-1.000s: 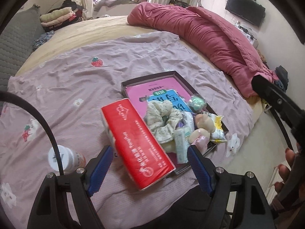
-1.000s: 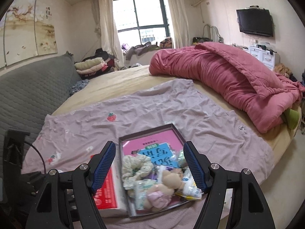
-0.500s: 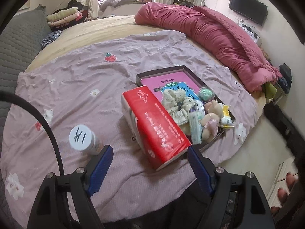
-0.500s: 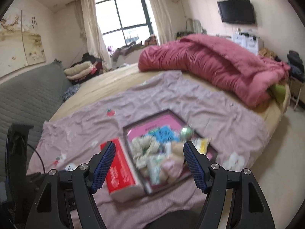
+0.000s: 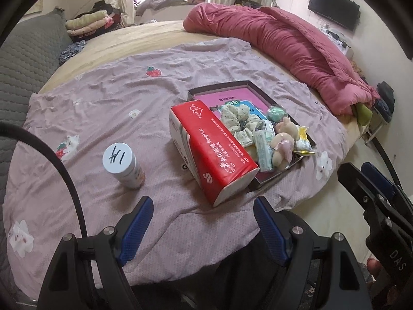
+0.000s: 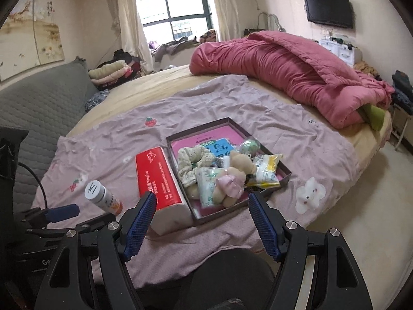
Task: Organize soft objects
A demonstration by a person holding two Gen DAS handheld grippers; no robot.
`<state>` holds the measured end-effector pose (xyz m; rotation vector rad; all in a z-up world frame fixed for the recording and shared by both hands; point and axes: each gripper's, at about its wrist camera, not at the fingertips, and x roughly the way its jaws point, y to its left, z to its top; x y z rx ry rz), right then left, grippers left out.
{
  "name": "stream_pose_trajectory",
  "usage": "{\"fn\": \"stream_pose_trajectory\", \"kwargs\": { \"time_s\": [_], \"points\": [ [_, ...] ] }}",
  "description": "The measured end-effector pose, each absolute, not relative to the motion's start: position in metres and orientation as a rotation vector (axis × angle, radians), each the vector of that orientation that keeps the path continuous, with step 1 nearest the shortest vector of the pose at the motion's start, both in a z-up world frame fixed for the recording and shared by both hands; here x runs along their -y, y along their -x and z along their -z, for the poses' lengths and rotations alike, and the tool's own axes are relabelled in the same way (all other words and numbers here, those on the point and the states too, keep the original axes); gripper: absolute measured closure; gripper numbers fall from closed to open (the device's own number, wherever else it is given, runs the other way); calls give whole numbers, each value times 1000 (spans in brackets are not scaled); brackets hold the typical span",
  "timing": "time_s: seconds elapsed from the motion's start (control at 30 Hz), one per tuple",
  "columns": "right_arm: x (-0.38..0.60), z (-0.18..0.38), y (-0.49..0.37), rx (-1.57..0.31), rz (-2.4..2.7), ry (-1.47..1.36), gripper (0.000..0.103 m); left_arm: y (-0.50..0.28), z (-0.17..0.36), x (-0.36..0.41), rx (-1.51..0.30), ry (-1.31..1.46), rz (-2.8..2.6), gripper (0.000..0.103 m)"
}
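Left wrist view first: the left tongs (image 5: 201, 228) are spread wide with nothing between the blue ribbed pads, hovering over the near edge of the bed. Ahead on the wrinkly mauve sheet (image 5: 108, 98) sits a shallow dark cardboard tray (image 5: 219, 87), and the soft stuff is piled in its near end: a floral fabric scrunchie (image 5: 238, 121), a squishy-looking plush toy (image 5: 282, 142) and a crinkly tissue packet (image 5: 263, 149). A red tissue pack (image 5: 214, 147), a plasticky brick, leans against the tray's left wall, outside it. A hard little bottle with a white cap (image 5: 124, 165) stands by itself further left.

Right wrist view: the right tongs (image 6: 202, 226) are also wide and empty, pointed straight at the tray (image 6: 201, 126). Same heap from here: scrunchie (image 6: 191, 160), plush (image 6: 232, 180), plus a yellow snack sachet (image 6: 267, 170) and a round green ball (image 6: 249, 146). The red pack (image 6: 157, 178) and bottle (image 6: 103, 197) are both on the sheet, not in the tray.

My guess is most of the soft things are already gathered, and the red pack is what's left, if it counts. Nothing's being gripped right now.
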<state>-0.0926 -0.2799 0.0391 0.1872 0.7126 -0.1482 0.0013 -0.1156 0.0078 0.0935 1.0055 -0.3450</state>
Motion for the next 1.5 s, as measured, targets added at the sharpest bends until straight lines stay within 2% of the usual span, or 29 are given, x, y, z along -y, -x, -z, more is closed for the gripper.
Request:
{"fn": "stream_pose_trajectory", "kwargs": {
  "time_s": [0.43, 1.5],
  "points": [
    [282, -40, 102, -704, 152, -188, 28, 3, -9, 109, -1017, -23, 358, 24],
    [281, -34, 104, -714, 126, -186, 28, 9, 3, 123, -1030, -98, 342, 24]
  ]
}}
